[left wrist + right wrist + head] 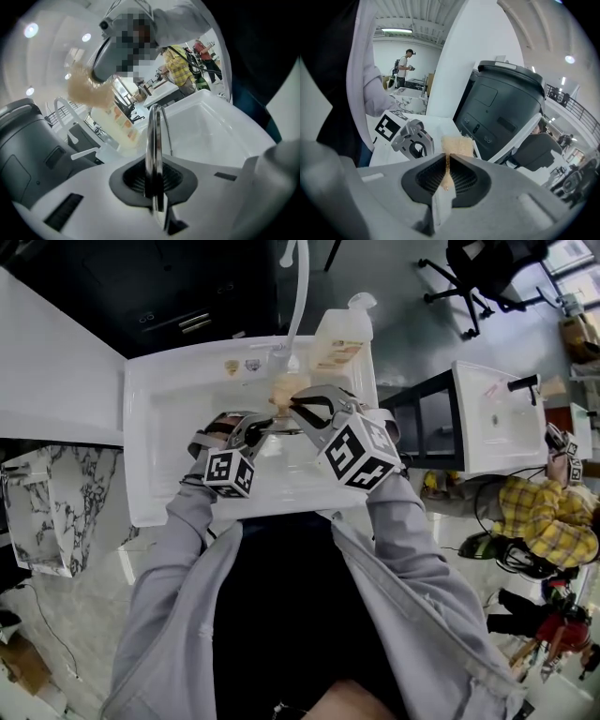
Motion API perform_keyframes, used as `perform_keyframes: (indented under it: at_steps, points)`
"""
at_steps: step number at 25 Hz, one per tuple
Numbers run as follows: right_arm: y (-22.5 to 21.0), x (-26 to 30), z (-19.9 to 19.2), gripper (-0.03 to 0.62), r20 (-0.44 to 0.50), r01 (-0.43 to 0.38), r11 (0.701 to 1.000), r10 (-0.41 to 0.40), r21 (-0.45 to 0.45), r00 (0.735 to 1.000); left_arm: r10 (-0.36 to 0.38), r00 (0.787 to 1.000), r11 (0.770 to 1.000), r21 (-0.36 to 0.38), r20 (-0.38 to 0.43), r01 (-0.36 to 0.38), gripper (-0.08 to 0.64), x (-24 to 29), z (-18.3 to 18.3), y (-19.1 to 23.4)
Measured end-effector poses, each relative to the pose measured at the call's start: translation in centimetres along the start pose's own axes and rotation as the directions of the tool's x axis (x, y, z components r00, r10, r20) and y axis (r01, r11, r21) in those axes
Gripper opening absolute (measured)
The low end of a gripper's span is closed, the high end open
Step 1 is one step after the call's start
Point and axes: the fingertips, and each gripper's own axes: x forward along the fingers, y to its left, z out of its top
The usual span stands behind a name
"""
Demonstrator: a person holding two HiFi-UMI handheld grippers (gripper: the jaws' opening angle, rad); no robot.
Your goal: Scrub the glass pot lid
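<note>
The glass pot lid (153, 140) stands edge-on between my left gripper's (154, 187) jaws, which are shut on its shiny metal rim. In the head view that left gripper (258, 427) holds the lid (272, 430) over the white sink (159, 409), and the glass is hard to make out. My right gripper (446, 176) is shut on a tan sponge (457, 145). The sponge (286, 388) is held above the basin, just beyond the lid, with the right gripper (295, 409) close beside the left one. From the left gripper view the sponge (89, 89) is a blurred tan patch up left.
A soap bottle (342, 334) and the faucet (295, 296) stand at the sink's far rim. A dark grey bin-like thing (501, 112) sits beyond the sink. To the right are a second white sink (492, 418) and a person in a yellow plaid shirt (548, 517).
</note>
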Motion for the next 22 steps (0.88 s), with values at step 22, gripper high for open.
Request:
perform_keyframes:
  at_steps: [22]
  points:
    - [11.0,10.8,-7.9,0.028,-0.061,-0.274,0.943,0.29,0.189,0.955,-0.229,0.971,0.973,-0.025,0.064,0.231,0.15,-2.8,-3.0,-11.0]
